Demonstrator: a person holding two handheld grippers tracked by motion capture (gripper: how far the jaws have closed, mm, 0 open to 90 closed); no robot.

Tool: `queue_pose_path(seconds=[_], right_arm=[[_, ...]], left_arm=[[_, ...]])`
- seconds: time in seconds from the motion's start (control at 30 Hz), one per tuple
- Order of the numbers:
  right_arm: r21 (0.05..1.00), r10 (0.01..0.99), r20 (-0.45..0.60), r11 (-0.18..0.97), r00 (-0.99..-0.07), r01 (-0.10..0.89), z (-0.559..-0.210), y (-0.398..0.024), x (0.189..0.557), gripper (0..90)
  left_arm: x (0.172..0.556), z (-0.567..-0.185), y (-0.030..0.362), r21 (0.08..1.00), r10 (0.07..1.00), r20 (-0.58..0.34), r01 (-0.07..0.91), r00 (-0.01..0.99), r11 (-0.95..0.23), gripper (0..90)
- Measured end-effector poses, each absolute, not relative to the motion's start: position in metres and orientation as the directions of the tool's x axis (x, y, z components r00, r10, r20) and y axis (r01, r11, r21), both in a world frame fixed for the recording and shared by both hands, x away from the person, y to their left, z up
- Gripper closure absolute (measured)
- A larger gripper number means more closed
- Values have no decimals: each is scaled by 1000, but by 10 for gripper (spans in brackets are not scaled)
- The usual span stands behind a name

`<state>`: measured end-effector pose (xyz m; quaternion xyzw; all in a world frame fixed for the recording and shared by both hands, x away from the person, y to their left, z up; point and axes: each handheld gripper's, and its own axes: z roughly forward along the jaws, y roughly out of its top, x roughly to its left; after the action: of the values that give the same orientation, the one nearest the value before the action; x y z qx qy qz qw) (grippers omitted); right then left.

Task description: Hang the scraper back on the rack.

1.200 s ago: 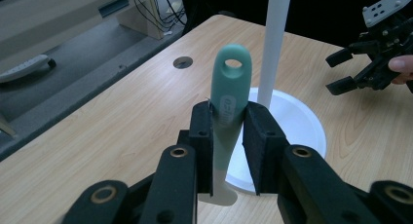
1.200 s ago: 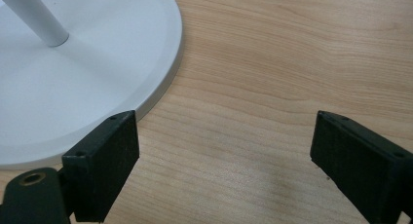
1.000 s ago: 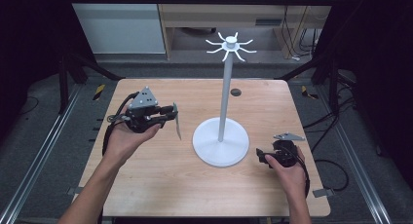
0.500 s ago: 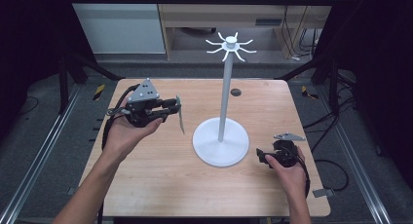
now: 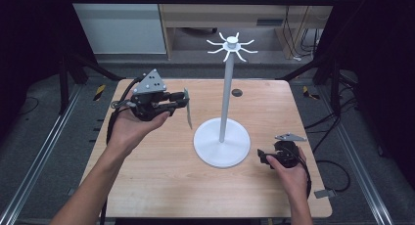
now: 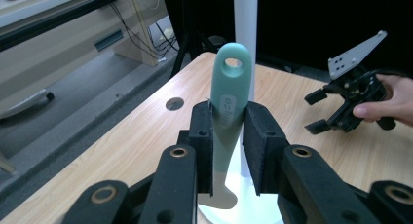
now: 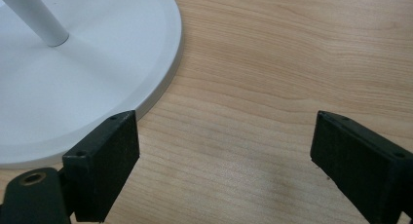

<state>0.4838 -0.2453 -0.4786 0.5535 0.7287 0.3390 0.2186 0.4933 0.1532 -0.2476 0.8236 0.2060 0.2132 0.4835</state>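
L gripper, raised over the worktop left of the stand, is clamped on a teal utensil w/ its holed handle end pointing away from the jaws, while R gripper rests by the stand base, jaws apart w/ nothing between.

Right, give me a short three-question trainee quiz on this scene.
1. True or false: the left hand-held gripper is shut on the green utensil.
2. What stands nearest the right hand-held gripper? A) white stand base B) a bowl C) a cup
3. What feature at the utensil's handle end would let it hang on the stand's hooks?

Key: 1 true; 2 A, the base; 3 a hole.
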Motion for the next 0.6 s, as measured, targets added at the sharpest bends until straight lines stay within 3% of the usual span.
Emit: queue_pose_path(seconds=[0.6], right_arm=[[736, 954, 59, 156, -293, 659, -478, -245, 484, 109]], left_arm=[[491, -208, 126, 890, 526, 179, 91, 832, -447, 746]])
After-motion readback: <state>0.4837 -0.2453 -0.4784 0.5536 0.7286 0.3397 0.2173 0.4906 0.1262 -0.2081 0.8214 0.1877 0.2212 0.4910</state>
